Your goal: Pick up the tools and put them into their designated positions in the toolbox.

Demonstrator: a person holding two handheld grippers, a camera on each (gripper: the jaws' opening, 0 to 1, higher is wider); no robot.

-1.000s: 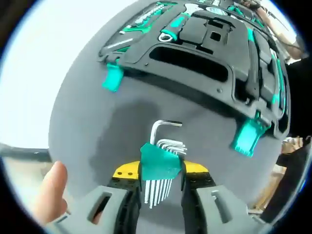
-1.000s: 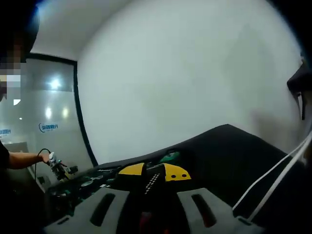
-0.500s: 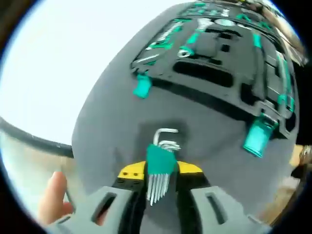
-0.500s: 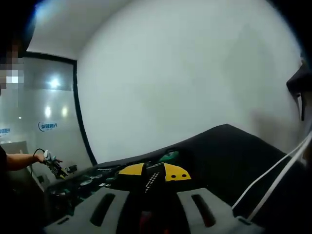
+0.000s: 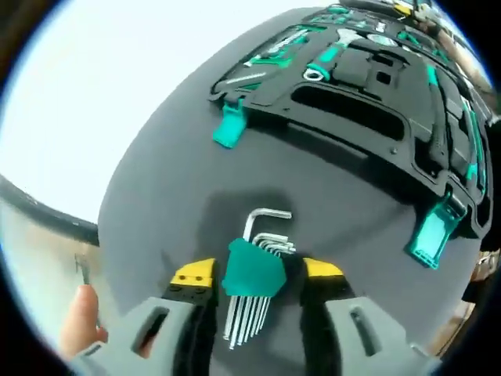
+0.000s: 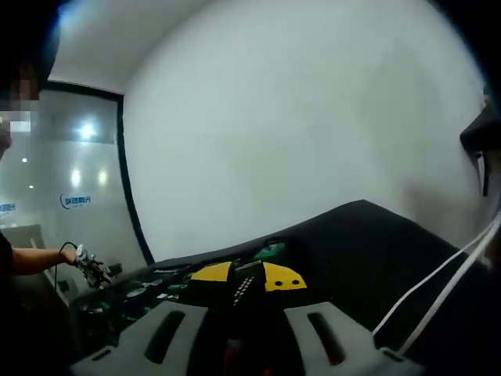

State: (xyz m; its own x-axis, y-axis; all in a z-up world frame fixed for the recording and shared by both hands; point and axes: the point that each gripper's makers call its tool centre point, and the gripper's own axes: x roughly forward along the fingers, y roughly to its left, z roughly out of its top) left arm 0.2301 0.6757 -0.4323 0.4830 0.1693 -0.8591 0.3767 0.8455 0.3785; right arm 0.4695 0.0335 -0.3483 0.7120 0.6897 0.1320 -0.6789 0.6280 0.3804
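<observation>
My left gripper view looks steeply down at the dark surface [image 5: 156, 204] from close above, facing the open toolbox [image 5: 352, 110] near its far edge. My right gripper view sits low, almost level with the surface [image 6: 376, 243], facing a white wall [image 6: 297, 117]. Both share the toolbox [image 6: 149, 286] and the surface.

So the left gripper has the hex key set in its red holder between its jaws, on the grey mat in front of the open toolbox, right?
Not quite: the holder is teal green, not red. The left gripper view shows the hex key set in that green holder between the left gripper's jaws, on the grey mat in front of the open toolbox.
</observation>
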